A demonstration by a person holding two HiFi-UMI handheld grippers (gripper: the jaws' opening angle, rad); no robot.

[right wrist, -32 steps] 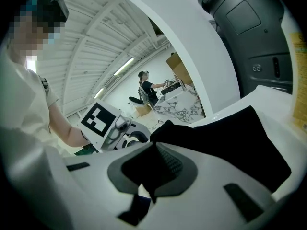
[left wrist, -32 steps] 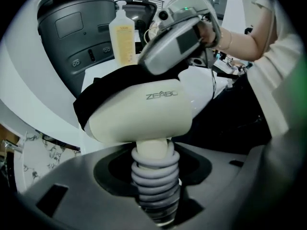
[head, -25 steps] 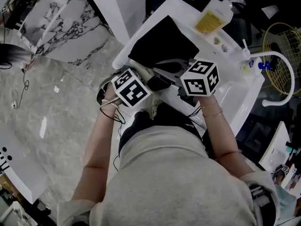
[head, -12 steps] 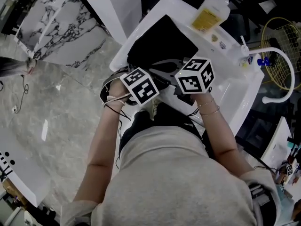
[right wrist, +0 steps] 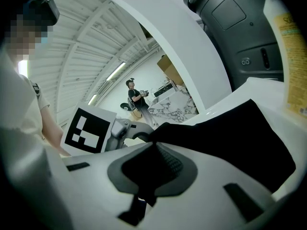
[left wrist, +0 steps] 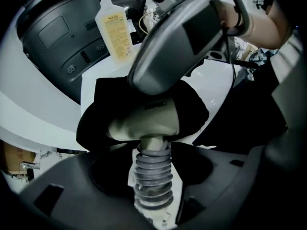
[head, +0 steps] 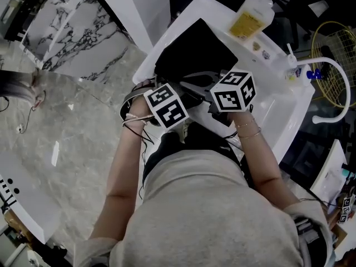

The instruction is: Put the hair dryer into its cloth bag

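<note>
As our left gripper [left wrist: 152,198], clamped on the dryer's [left wrist: 146,123] cord coil [left wrist: 152,169], had rolled and edged toward the bag [head: 192,52], the dryer sat seemingly partway inside its mouth, while our right gripper [right wrist: 152,178] pinched the cloth.

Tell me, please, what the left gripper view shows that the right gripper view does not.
Only the left gripper view clearly shows the hair dryer, with its ribbed cord sleeve clamped between the jaws of the left gripper. Only the right gripper view shows the right gripper pinching the edge of the cloth bag, the left gripper's marker cube and a distant person. Both show the black cloth bag, the yellow-labelled bottle and the dark grey appliance.
</note>
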